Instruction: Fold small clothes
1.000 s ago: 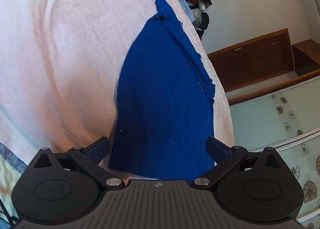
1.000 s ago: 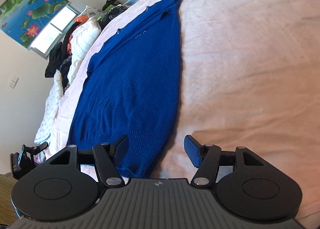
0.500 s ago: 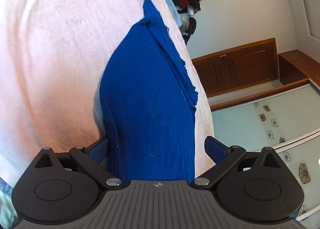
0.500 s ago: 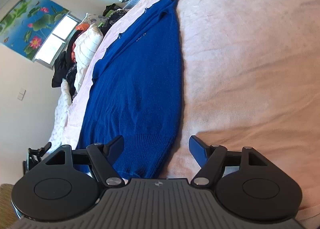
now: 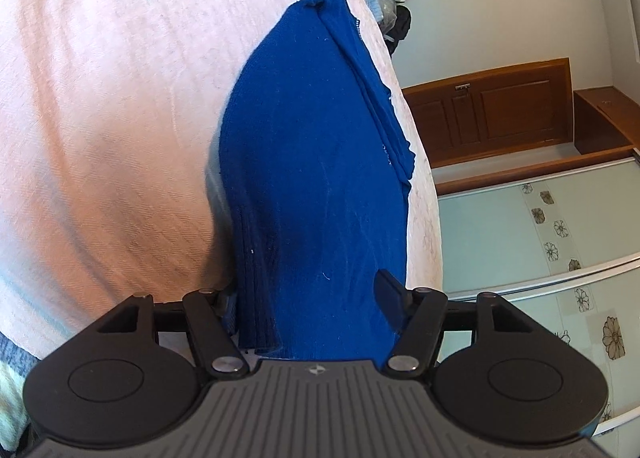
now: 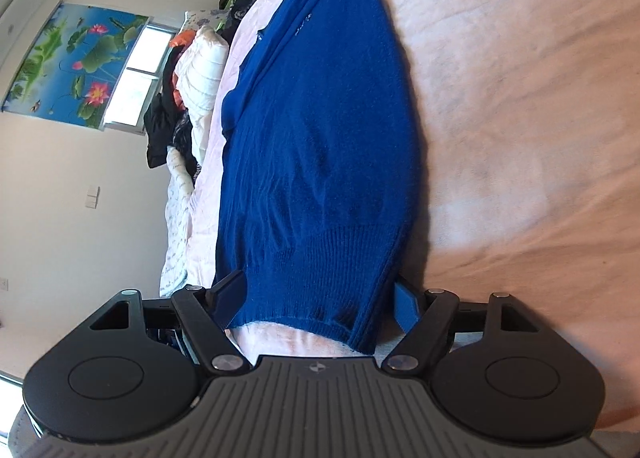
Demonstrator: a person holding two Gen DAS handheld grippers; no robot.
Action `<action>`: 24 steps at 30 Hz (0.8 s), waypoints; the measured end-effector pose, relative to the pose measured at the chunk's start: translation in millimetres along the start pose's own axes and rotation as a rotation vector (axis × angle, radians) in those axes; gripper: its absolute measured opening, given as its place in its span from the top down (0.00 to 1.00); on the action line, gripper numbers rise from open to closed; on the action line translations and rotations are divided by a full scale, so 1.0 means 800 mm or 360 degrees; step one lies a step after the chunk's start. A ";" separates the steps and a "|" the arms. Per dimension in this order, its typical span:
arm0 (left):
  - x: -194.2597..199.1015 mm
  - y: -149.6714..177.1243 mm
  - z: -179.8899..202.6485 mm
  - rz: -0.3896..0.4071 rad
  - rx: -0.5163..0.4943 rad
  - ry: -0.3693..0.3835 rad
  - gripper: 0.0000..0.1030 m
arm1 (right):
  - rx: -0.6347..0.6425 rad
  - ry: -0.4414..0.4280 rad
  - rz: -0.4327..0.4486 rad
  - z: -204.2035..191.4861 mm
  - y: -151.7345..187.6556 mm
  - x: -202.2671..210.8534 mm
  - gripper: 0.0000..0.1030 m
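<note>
We find no readable words, numbers or brand names in either view. The only mark is a small pale emblem, no letters in it, stamped on the ribbed grey housing of the left gripper (image 5: 316,369) and of the right gripper (image 6: 316,367).

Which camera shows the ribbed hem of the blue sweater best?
The right wrist view: the blue sweater's ribbed hem spreads broadly between its jaws. The left wrist view shows only one bunched corner of it, edge-on.
</note>
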State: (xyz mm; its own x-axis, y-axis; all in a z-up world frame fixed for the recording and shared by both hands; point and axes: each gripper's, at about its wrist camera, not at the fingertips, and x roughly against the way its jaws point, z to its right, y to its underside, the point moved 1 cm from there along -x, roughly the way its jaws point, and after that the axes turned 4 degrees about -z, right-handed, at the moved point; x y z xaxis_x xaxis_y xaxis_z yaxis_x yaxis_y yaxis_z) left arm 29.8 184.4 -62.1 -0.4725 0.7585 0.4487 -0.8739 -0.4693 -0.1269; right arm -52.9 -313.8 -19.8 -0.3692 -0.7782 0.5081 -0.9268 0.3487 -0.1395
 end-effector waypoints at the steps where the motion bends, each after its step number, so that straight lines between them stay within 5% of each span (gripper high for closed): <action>1: 0.001 0.000 -0.003 0.0000 0.0011 0.0005 0.48 | 0.0000 -0.0003 0.0000 0.000 0.000 -0.001 0.25; 2: 0.000 0.000 -0.005 -0.0010 0.0028 0.0005 0.61 | -0.0006 -0.0010 0.0002 0.000 0.000 -0.001 0.26; 9: 0.005 0.002 -0.018 -0.0006 0.0107 -0.0030 0.68 | -0.0105 0.0001 0.0018 0.014 -0.002 0.003 0.45; 11: 0.007 0.002 -0.017 0.0008 0.0092 -0.0055 0.82 | -0.0137 0.0012 0.0021 0.021 -0.002 0.002 0.76; 13: 0.009 0.004 -0.015 0.0012 0.0060 -0.0110 0.94 | -0.0166 0.0040 0.0003 0.027 -0.001 -0.004 0.90; 24: 0.034 -0.011 0.022 0.0095 -0.0063 -0.0070 0.95 | -0.0050 -0.0074 0.0102 0.008 -0.001 0.010 0.90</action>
State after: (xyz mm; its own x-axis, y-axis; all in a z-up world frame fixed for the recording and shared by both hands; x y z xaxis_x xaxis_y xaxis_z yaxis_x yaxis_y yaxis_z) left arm 26.4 201.3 -33.5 -0.5191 0.7087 0.4779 -0.8486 -0.4941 -0.1891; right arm -55.2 -323.7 -21.3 -0.4312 -0.7769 0.4587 -0.8988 0.4144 -0.1432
